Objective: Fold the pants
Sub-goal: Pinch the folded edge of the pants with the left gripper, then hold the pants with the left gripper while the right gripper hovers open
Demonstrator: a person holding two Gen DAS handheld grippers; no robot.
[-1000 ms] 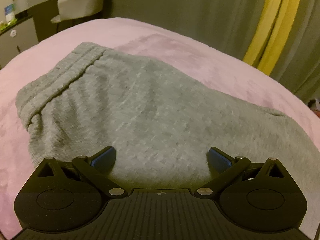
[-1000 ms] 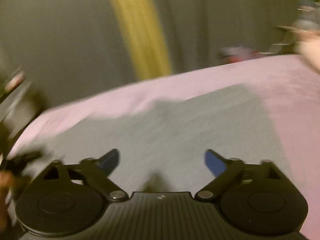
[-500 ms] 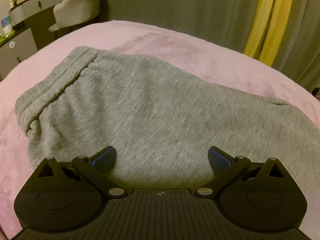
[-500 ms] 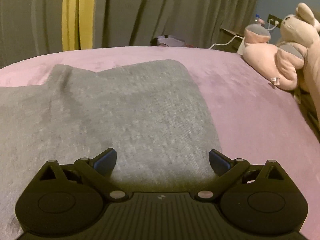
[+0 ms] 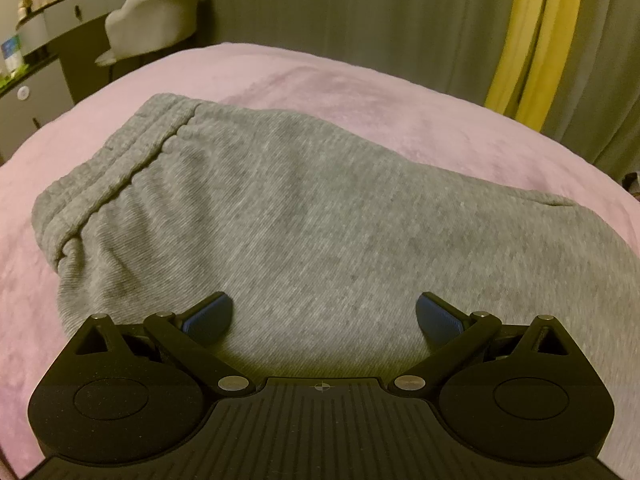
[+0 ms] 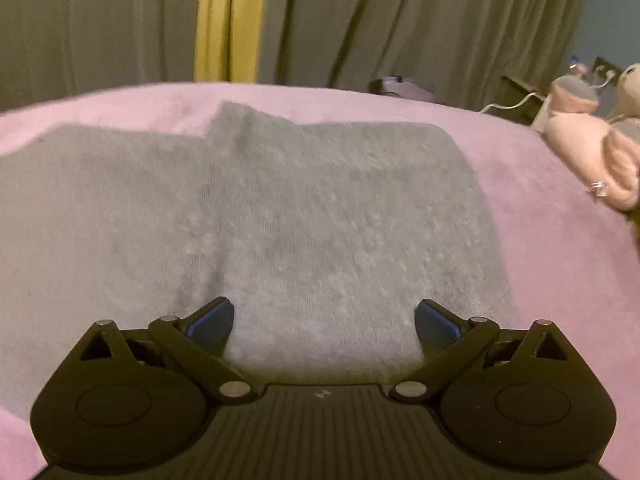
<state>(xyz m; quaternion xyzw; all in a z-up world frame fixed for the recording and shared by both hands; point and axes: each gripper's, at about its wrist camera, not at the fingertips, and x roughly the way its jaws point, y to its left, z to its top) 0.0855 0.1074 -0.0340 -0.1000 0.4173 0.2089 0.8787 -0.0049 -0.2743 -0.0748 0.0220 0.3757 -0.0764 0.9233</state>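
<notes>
Pink bed (image 5: 400,92) bears grey pants (image 5: 300,220); waistband (image 5: 120,160) left-view only; both fingers wide, empty.

- This was a bedroom in a home.
- A big bed with a soft pink blanket (image 5: 360,92) filled the middle of both views.
- Long grey curtains (image 6: 400,20) with a yellow strip (image 6: 228,20) hung behind the bed.
- Stuffed toys (image 6: 592,152) sat at the right edge of the right view.
- A white chair (image 5: 156,36) and a dresser (image 5: 48,40) stood in the upper left of the left view.
</notes>
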